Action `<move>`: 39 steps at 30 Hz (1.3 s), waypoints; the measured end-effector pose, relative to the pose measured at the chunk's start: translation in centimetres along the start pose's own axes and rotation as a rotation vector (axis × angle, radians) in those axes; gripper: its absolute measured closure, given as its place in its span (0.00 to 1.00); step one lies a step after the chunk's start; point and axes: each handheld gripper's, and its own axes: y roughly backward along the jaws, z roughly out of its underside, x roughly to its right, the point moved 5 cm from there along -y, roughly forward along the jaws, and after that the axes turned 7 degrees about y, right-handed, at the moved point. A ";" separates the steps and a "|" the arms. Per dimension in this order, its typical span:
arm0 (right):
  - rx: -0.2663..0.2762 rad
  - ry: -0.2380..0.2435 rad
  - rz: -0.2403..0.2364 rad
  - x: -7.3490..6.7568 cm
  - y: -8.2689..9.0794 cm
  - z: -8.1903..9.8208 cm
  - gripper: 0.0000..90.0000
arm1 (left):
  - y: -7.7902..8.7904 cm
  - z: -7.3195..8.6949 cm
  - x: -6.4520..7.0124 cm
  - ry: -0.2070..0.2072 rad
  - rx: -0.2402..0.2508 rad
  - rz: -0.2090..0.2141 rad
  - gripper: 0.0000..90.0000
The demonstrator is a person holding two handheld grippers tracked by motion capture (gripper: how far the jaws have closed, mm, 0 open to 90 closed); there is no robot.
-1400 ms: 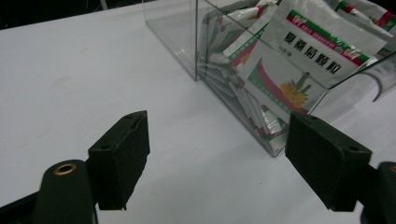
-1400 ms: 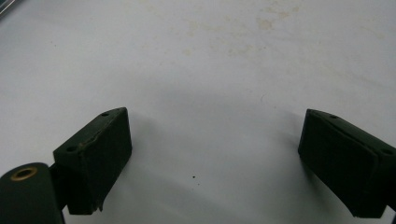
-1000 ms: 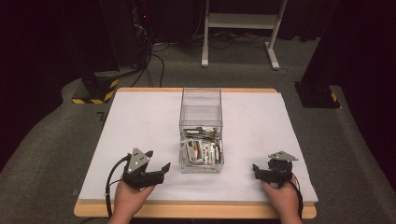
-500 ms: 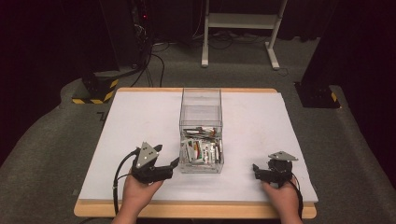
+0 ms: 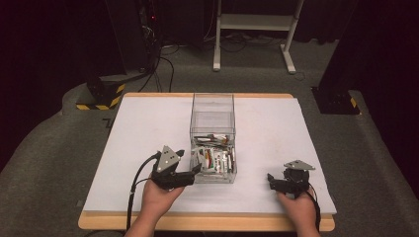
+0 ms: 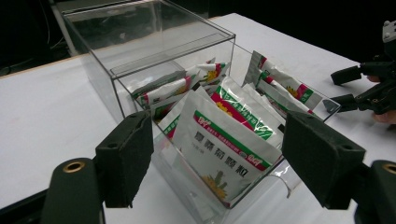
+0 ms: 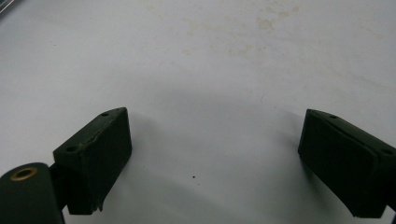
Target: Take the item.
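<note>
A clear plastic box (image 5: 213, 111) stands in the middle of the white table, its near half holding several white sachets (image 5: 213, 159) with green and red bands. My left gripper (image 5: 195, 170) is open just left of the box's near corner, jaws pointing at it. In the left gripper view the box's near wall (image 6: 154, 156) and the front sachet (image 6: 223, 156) sit between the spread jaws (image 6: 217, 161), with no contact. My right gripper (image 5: 271, 179) rests open near the table's front right. In the right gripper view its jaws (image 7: 212, 163) frame bare white table.
The white table top (image 5: 143, 133) has a wooden front edge (image 5: 207, 223). Beyond it are grey carpet, black stands, cables and a white frame (image 5: 257, 22). In the left gripper view the other gripper (image 6: 369, 88) shows at far right.
My left gripper has moved right and slightly forward, from the front left of the table to the box's near left corner. The right gripper has stayed put.
</note>
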 end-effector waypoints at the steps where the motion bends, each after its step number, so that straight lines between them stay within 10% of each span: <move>1: 0.000 0.001 0.001 0.0 0.0 0.0 0.10 | -0.1 0.0 0.1 -0.004 -0.002 -0.001 0.28; 24: -0.001 0.002 0.005 0.0 0.0 0.0 0.10 | -2.9 1.4 1.6 -0.038 -0.074 -0.017 0.26; 39: 0.002 0.002 0.008 -0.1 0.0 0.0 0.10 | -2.7 1.7 1.2 -0.031 -0.035 -0.035 0.52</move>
